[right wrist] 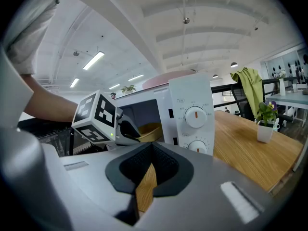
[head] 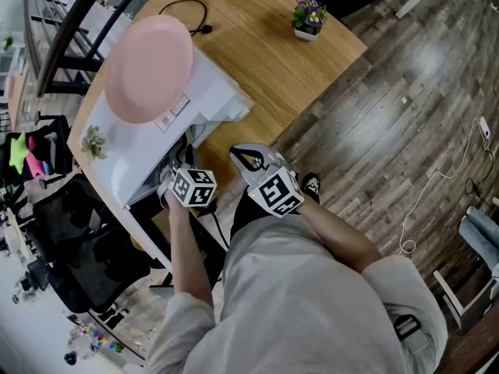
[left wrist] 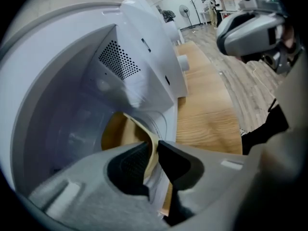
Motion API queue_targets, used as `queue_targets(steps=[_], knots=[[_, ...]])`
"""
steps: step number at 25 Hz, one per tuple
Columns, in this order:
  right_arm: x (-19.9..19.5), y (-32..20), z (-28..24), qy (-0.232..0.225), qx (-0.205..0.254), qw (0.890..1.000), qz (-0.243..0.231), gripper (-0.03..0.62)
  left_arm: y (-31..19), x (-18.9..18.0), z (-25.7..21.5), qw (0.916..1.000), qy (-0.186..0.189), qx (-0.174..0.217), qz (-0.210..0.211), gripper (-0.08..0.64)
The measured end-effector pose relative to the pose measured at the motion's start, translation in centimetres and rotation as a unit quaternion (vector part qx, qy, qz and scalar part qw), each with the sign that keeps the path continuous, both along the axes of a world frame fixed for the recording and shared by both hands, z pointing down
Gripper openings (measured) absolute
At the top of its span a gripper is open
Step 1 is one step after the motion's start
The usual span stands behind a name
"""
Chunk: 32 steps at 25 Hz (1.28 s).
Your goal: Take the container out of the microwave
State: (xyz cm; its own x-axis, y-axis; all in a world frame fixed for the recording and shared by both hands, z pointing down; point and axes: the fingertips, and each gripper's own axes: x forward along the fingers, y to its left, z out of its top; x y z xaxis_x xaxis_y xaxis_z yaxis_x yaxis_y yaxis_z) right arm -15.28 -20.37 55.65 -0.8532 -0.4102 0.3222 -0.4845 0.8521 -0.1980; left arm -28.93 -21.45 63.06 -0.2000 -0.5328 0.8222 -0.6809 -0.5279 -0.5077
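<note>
Setup: white microwave point(head: 222, 92) stands on a wooden table point(head: 265, 61), door side facing the person. A pink plate point(head: 148, 68) lies flat on top of the microwave. A small potted plant point(head: 309, 15) with purple flowers stands near the table's far edge, well apart from the microwave. A black cable point(head: 191, 10) lies on the table behind the microwave.

Container point(left wrist: 118, 134): tan, thin-walled, open at the top. It sits inside the microwave cavity, on the cavity floor near the front opening. The perforated vent panel point(left wrist: 118, 59) shows on the inner wall above it.

Left gripper point(left wrist: 153, 146): reaches into the cavity, pointed downward. Its jaws are pinched on the container's rim, one pad inside the wall and one outside, both touching it. The rim wall bends slightly where it is clamped. In the right gripper view its marker cube point(right wrist: 95, 115) sits at the mouth of the opening, with the container's tan wall just behind it.

Right gripper point(right wrist: 153, 153): held in front of the microwave, outside the cavity, near the control panel with its two round knobs point(right wrist: 196, 117). Jaw tips pressed together, nothing between them; only table wood shows through the gap below the tips. It touches neither microwave nor container.
</note>
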Motion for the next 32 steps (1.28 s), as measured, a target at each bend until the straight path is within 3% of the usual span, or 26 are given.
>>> queue_targets(steps=[12,15,18,23,32], knots=[[0.6,-0.4,0.1,-0.007,-0.003,1.000,0.008,0.011,0.2,1.4,-0.1,0.9984,0.017,-0.018,-0.051,0.041],[0.8,-0.5,0.2,-0.006,-0.004,1.000,0.010,0.011,0.0,1.4,-0.4,0.9987,0.018,-0.006,-0.047,0.046],[0.8,-0.5,0.2,-0.003,-0.002,1.000,0.008,0.011,0.2,1.1,-0.9,0.9991,0.018,-0.003,-0.038,0.099],[0.4,-0.3,0.5,-0.007,-0.009,1.000,0.008,0.011,1.8,-0.1,-0.4,0.9993,-0.002,-0.036,-0.012,0.143],[-0.2,-0.2,0.8,-0.002,-0.013,1.000,0.003,0.011,2.1,-0.9,2.0,0.9968,-0.033,-0.071,0.011,0.150]])
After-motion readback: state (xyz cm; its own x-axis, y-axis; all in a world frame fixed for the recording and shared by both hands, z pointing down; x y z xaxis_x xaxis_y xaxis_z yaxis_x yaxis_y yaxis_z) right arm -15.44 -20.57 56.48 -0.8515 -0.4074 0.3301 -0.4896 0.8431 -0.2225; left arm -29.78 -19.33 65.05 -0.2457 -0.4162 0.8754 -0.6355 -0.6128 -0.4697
